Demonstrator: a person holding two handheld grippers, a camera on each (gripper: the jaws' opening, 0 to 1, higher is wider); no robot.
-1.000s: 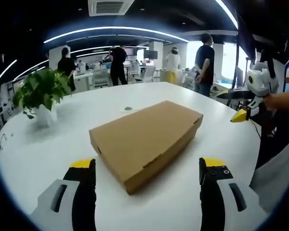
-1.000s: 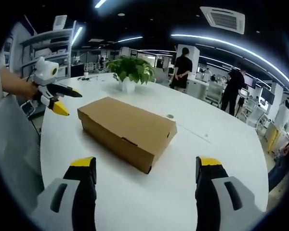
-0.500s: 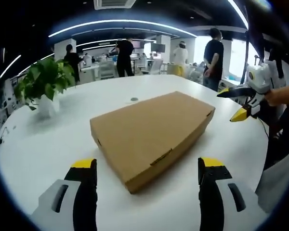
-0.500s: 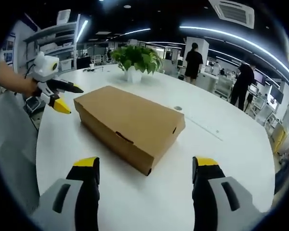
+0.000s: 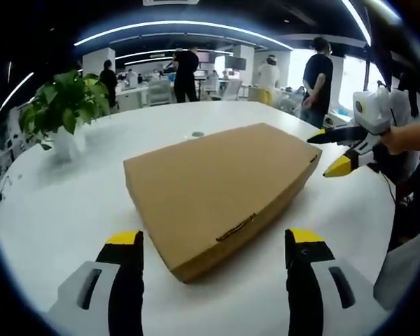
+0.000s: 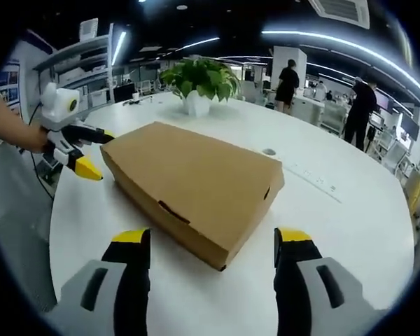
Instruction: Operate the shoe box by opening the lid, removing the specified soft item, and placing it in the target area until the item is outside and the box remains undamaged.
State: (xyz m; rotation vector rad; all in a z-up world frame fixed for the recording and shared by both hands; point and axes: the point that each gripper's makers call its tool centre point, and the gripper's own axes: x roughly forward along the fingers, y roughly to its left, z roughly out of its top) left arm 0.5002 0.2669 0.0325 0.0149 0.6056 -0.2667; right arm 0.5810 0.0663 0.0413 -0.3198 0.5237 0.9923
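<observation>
One white round table [image 5: 49,210] [image 6: 350,231] carries everything; its near edge is cut off in both views. On it lies one brown cardboard box [image 5: 220,189] [image 6: 192,185], lid shut and flat, so whatever is inside is hidden. A slot tab shows on the long side wall in each view.

One potted plant [image 5: 61,112] [image 6: 201,80] in a white pot stands on the table, well apart from the box. One small round disc [image 5: 197,134] [image 6: 269,151] sits in the tabletop just beyond the box; what it is cannot be made out.

There are two grippers. In the left gripper view the left gripper [image 5: 213,241] has its jaws spread wide and empty, with the box's near corner between them but apart from both. The right gripper [image 5: 336,150] comes in from the right, held by a hand [image 5: 406,136], its yellow tips close beside the box's far corner; touching or not, I cannot tell.

In the right gripper view the right gripper [image 6: 213,238] also stands wide apart, holding nothing, the box's near corner between its jaws. The left gripper [image 6: 80,150] appears at the left, slightly parted, just beside the box's end.

About five people [image 5: 315,77] [image 6: 288,80] stand among the desks behind, small and blurred.
</observation>
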